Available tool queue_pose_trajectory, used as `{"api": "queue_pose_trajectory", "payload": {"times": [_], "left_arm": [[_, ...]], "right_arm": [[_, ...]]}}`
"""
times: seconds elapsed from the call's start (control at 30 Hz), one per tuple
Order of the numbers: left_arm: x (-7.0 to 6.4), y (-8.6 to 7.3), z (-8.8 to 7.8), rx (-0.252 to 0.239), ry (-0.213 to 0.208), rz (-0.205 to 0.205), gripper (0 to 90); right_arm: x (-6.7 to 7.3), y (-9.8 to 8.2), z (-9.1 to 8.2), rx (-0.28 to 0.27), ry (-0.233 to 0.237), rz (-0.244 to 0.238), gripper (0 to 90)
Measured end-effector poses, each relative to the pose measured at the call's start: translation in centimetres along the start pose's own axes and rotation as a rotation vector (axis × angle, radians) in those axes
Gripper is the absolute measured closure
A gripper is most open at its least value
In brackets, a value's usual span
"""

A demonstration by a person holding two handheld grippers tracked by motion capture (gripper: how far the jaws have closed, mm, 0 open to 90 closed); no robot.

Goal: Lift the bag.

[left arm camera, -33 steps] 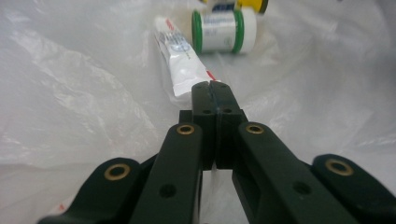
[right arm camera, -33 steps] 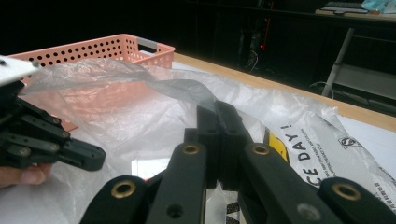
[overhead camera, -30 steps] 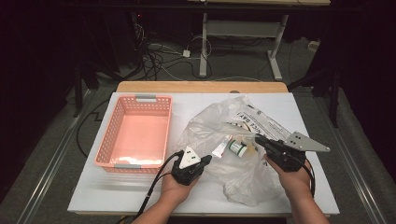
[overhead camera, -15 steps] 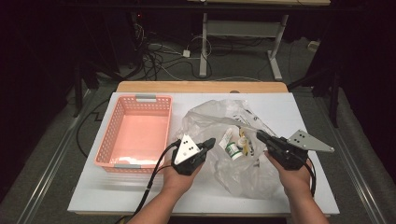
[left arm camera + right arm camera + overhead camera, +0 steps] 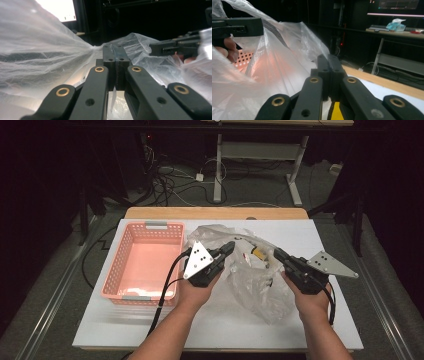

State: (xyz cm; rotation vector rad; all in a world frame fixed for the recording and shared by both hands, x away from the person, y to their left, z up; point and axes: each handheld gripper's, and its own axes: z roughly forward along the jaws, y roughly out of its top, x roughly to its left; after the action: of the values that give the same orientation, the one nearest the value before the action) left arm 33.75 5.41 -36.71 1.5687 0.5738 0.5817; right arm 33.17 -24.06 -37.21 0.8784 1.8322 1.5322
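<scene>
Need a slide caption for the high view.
Both grippers, left and right, pinch a clear crinkled plastic bag beside a pink basket.

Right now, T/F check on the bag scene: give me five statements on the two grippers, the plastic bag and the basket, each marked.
1. Both the left gripper and the right gripper are shut on the thin clear plastic bag. True.
2. The pink perforated plastic basket holds several bottles. False: nothing lies inside it.
3. The bag lies to the right of the basket in the high view. True.
4. The bag is empty. False: small items, one with a yellow part, show through the film.
5. The basket stands on bare wood. False: it sits on the white tabletop.
</scene>
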Motion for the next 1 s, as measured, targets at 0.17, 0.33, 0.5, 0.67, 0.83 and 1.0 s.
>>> {"api": "queue_pose_trajectory", "payload": {"times": [0.17, 0.33, 0.5, 0.67, 0.83, 1.0], "left_arm": [[0.4, 1.9, 0.4, -0.043, 0.014, 0.018, 88.5], [1.2, 3.9, 1.0, -0.085, 0.033, 0.042, 88.5], [1.7, 6.0, 1.6, -0.111, 0.033, 0.051, 88.5], [2.1, 8.1, 2.6, -0.13, 0.033, 0.058, 88.5], [2.8, 9.5, 3.7, -0.13, 0.043, 0.053, 88.5], [4.0, 10.2, 4.5, -0.122, 0.069, 0.055, 88.5]], "right_arm": [[-0.2, 1.5, 0.4, -0.054, -0.017, -0.006, 90.0], [-0.6, 3.1, 0.6, -0.11, -0.044, -0.007, 90.0], [-1.5, 5.3, 0.5, -0.171, -0.083, 0.004, 90.0], [-2.7, 7.7, 0.4, -0.21, -0.127, 0.011, 90.0], [-4.3, 9.8, 0.6, -0.232, -0.174, 0.023, 90.0], [-5.8, 10.8, 0.9, -0.237, -0.223, 0.024, 90.0]]}}
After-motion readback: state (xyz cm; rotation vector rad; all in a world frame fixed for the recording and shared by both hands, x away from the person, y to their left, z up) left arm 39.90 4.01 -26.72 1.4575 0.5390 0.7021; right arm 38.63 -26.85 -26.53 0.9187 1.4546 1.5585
